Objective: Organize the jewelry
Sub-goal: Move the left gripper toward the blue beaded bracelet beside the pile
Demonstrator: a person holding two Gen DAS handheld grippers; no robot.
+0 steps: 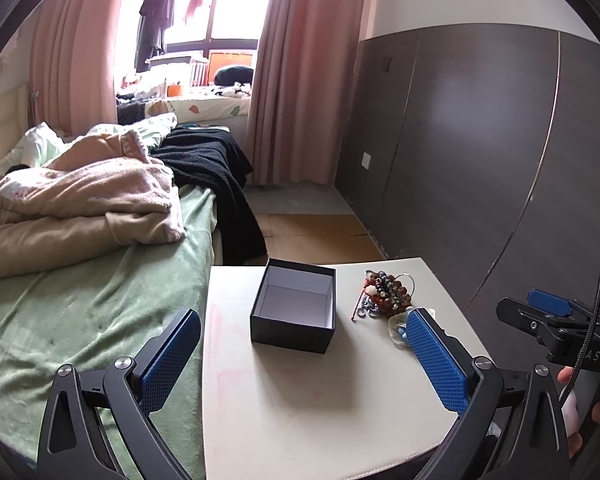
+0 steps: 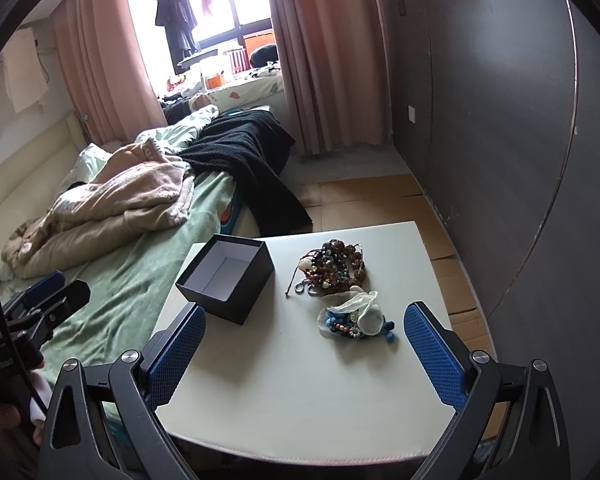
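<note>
An open black box (image 1: 294,308) with a white empty inside stands on the small white table (image 1: 300,400); it also shows in the right wrist view (image 2: 228,278). To its right lies a heap of beaded bracelets (image 1: 388,292) (image 2: 336,268). Nearer lies a sheer white pouch with blue beads (image 2: 354,318), partly hidden in the left wrist view (image 1: 396,326). My left gripper (image 1: 304,356) is open and empty above the table's near part. My right gripper (image 2: 304,346) is open and empty, just short of the pouch.
A bed (image 1: 100,300) with a green sheet, a beige blanket and a black throw lies left of the table. A dark panelled wall (image 1: 480,140) stands to the right. Cardboard (image 2: 380,200) covers the floor beyond. Each gripper sees the other at its frame edge (image 1: 556,320) (image 2: 40,304).
</note>
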